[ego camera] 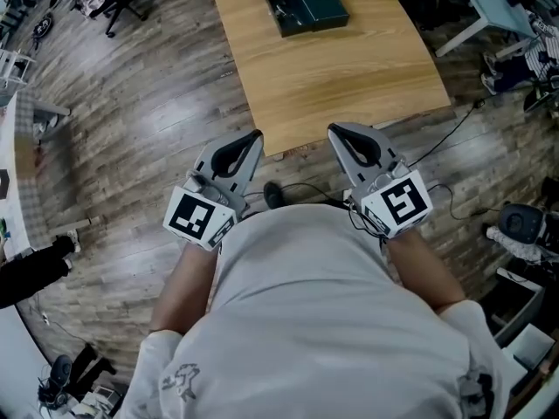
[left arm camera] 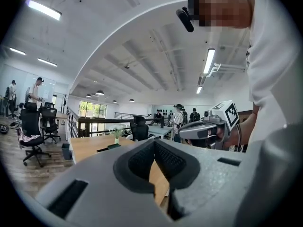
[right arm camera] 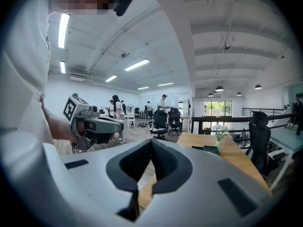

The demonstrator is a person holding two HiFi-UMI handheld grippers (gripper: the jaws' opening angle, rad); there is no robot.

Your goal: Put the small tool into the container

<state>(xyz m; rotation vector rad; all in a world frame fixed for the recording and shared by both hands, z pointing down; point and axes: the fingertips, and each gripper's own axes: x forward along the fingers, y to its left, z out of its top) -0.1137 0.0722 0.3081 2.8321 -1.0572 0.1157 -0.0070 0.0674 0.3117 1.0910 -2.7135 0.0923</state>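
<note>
Hovering short of the table (ego camera: 349, 77) | left claw (ego camera: 257, 135) closed, empty | right claw (ego camera: 333, 131) closed, empty | container (ego camera: 306, 7) on table's far end

You stand on a grey-brown wood-plank floor (ego camera: 131, 129) facing a light wooden table (ego camera: 349, 77). Black office chairs (left arm camera: 32, 126) sit to your left. Long strip lights (left arm camera: 209, 60) glow overhead, and windows (right arm camera: 217, 109) brighten the far wall.
</note>
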